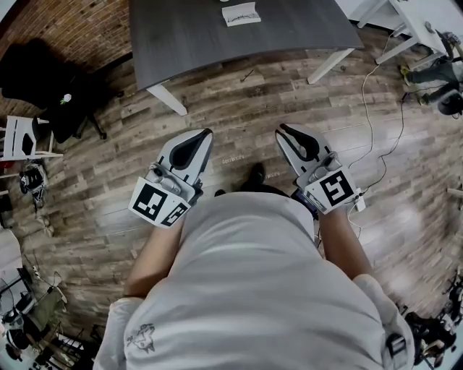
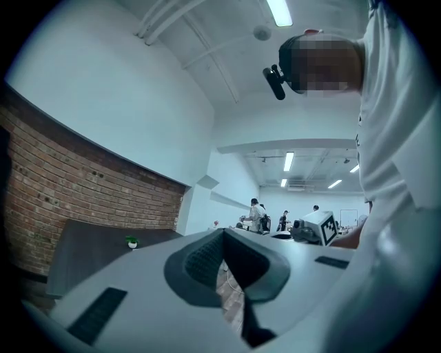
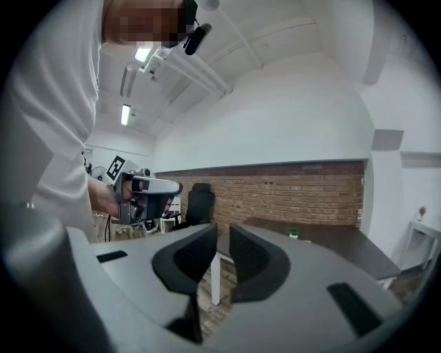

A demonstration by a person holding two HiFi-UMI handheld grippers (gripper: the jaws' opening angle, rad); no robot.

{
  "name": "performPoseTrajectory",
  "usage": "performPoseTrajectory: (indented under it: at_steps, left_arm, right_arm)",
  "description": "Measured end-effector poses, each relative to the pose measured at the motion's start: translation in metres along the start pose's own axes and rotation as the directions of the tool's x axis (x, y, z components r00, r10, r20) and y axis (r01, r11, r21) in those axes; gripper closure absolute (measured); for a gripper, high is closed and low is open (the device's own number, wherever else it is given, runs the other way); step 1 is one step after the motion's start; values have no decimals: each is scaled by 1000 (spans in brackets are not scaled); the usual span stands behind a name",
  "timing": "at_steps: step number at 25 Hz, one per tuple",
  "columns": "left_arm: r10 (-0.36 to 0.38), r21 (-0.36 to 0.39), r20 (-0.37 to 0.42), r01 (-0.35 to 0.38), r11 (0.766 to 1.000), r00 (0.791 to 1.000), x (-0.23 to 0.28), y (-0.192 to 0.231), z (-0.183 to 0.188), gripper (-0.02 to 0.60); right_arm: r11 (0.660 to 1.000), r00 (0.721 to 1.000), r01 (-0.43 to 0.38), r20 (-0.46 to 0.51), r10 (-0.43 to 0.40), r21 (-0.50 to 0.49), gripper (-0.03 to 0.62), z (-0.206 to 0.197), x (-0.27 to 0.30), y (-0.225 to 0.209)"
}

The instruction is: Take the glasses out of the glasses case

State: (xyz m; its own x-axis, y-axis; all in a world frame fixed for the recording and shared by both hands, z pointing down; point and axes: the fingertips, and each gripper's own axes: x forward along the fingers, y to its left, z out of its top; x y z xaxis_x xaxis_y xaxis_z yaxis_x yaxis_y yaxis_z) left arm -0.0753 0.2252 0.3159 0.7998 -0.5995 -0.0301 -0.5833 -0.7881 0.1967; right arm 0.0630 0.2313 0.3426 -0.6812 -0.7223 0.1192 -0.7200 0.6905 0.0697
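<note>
Dark grey table (image 1: 217,43) takes up the top of the head view, on white legs over a plank wood floor (image 1: 239,101). Glasses case (image 1: 240,13) lies flat on the table top near the table's far edge, seen as a small white shape with a thin dark outline on it; too small to tell if it is open or if that outline is the glasses. Both grippers are held level on the near side of the table, over the floor and well apart from the case. Left gripper (image 1: 207,134) is off the table's near left leg, jaws clenched with the tips meeting and nothing between them. Right gripper (image 1: 281,131) is off the table's near right leg, jaws released with a narrow gap and nothing in the gap, only floor and a table leg behind. The grippers sit side by side, apart from each other, each with its marker cube toward the person's white shirt (image 1: 260,289). Black office chair (image 1: 43,79) stands left of the table by the brick wall (image 1: 79,29). A thin cable (image 1: 372,123) trails on the floor right of the table.
</note>
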Motion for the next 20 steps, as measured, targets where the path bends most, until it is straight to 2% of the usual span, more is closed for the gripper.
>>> performPoseTrajectory:
  at_steps: [3,7,12,20]
  left_arm:
    - [16,-22,6,-16,1000,1000,19,2,-2,571]
    - [36,-34,7,-36,999,999,47,4,-4,571]
    - [64,-20,0,-64,998,998,79,-5,-10,571]
    - [67,7,-22,-67,998,998,112,-12,-11,571]
  right_arm:
    - [1000,1000,-1,4,1,7,495,-2,-4,-21]
    - [1000,1000,-5,6,5,16,468,-4,-10,-51]
    - [999,1000,-28,13,28,38,453,-16,-24,-82]
    - [998,999,4,34,-6,69,451,-21,-40,-116]
